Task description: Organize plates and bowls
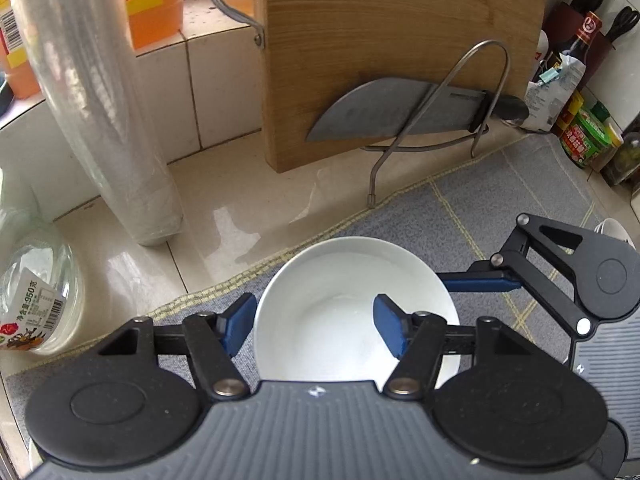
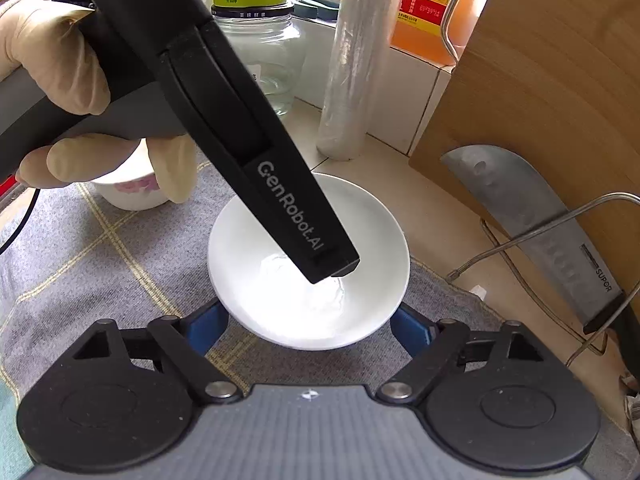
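Note:
A white bowl [image 1: 344, 304] [image 2: 360, 216] sits on a grey checked mat [image 1: 500, 200] [image 2: 100, 260]. My left gripper [image 1: 316, 324] is open: its left pad is outside the bowl's left rim and its right pad is inside the bowl. Its body [image 2: 240, 152] hangs over the bowl in the right wrist view. My right gripper [image 2: 308, 328] is open, its blue pads on either side of the bowl's near rim; it also shows at the bowl's right in the left wrist view [image 1: 560, 276]. A second white bowl with a pink flower [image 2: 132, 192] stands behind the gloved hand.
A wooden cutting board [image 1: 380, 40] leans at the back with a cleaver [image 1: 400, 108] in a wire rack [image 1: 472, 92]. A roll of plastic film [image 1: 100, 100], a glass jar [image 1: 36, 292], orange bottles [image 1: 152, 0] and sauce bottles [image 1: 580, 120] line the counter's back.

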Demonstrator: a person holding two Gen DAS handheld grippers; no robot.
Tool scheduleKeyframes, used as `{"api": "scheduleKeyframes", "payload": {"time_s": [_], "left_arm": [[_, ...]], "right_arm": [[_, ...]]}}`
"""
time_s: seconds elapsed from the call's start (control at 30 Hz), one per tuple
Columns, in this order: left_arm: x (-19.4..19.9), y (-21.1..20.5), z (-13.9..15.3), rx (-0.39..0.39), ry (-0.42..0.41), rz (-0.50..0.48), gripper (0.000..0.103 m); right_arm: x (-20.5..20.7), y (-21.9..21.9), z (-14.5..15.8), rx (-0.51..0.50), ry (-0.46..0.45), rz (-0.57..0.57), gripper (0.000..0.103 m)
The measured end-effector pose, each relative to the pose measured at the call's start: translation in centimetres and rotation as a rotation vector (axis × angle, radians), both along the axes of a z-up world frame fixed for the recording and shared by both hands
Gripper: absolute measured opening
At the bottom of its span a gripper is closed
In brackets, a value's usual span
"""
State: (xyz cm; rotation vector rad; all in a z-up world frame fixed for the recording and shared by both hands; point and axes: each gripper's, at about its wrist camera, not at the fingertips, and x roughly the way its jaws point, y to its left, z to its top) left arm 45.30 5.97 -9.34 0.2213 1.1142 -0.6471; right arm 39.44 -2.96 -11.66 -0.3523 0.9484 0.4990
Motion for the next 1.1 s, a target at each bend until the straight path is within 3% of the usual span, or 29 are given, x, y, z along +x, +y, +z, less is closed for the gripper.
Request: {"api": "scheduleKeyframes", "payload": {"time_s": [0.33,1.1], "left_arm": [[-0.15,-0.32,-0.16,-0.014,0.009,-0.009,0.062],[-0.17,-0.09,-0.70,-0.020,0.022,-0.033,0.062]], "right_arm": [[0.13,-0.99,0.11,0.040,-0.008,-0.004,0.091],[-0.23,-0.30,0.05,0.016,-0.020,-0.008,0.091]]}}
